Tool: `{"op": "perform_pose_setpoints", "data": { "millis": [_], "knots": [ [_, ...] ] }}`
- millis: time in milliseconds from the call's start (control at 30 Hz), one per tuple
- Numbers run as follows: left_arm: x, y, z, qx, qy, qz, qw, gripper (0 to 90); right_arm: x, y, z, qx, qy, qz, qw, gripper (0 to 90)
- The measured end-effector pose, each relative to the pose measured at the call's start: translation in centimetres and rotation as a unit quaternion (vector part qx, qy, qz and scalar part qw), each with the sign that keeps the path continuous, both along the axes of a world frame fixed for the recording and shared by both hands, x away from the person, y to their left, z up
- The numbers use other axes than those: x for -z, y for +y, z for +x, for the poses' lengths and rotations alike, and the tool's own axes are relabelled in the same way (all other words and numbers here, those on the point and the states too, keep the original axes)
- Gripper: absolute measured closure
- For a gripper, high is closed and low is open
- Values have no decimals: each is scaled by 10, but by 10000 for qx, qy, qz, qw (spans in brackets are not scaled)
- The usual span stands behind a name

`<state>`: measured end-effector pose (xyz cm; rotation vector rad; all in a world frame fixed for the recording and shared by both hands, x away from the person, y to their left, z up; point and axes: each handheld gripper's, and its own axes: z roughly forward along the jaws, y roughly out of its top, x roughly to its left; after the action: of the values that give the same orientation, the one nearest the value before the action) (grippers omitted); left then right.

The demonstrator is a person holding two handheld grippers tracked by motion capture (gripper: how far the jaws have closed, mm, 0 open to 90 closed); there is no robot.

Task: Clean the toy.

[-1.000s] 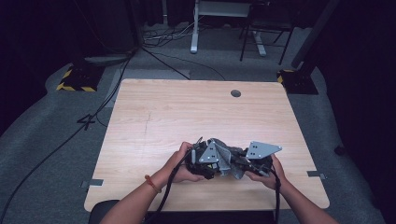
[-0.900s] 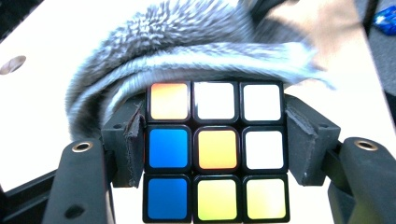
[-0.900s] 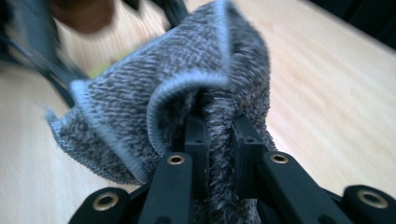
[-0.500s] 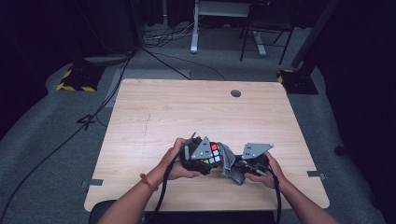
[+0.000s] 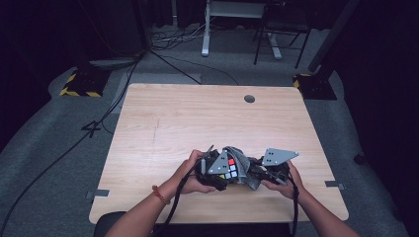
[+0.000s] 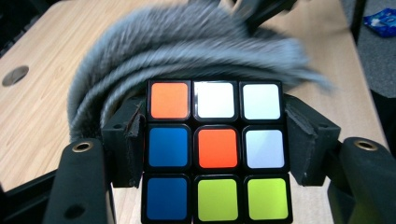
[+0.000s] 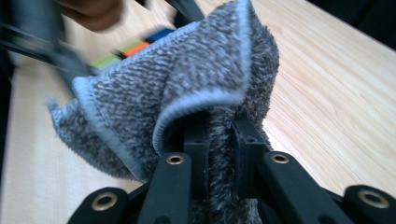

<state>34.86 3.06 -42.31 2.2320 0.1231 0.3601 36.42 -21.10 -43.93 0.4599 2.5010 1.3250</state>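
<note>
The left tongs [image 6: 217,140] squeeze a puzzle cube with small coloured squares [image 6: 216,149] from both sides. The right tongs [image 7: 220,140] pinch a fuzzy grey cloth [image 7: 187,88] tight between their pads. The cloth lies against the far side of the cube. Both sit just above the pale wooden table [image 5: 197,118], near its front edge, between the two hands.

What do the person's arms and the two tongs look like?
Both tongs are black, each topped by a grey three-cornered plate with small holes. A black cable trails from each. Left tongs have black pads; brass-ringed holes mark the arms. Forearms are bare, with a red band on the left wrist.
</note>
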Motion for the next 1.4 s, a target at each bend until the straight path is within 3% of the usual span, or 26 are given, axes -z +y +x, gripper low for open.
{"op": "perform_pose_setpoints", "data": {
  "millis": [200,333,467,567,700,933,1233,1400],
  "knots": [
    [-10,7,-2,74,-51,-379,9992,335,16,0,11,-41,402,-300,9987,794],
    [-12,11,-1,14,-11,-565,9984,335,19,5,9,-273,567,-289,9976,793],
    [-8,11,2,45,86,-604,9981,332,15,5,6,-487,619,29,9969,793],
    [-8,12,4,26,157,-644,9978,329,13,3,5,-488,567,149,9971,793],
    [-4,11,5,-110,160,-475,9987,325,10,-2,6,-411,574,355,9969,794],
    [-1,8,7,-235,206,-320,9990,325,9,-3,5,-285,475,334,9979,795],
    [9,2,9,-270,201,241,9991,328,4,-6,4,-218,382,459,9980,795],
    [10,-1,8,-216,142,277,9993,332,0,-7,1,-157,222,502,9984,792]
  ]
}}
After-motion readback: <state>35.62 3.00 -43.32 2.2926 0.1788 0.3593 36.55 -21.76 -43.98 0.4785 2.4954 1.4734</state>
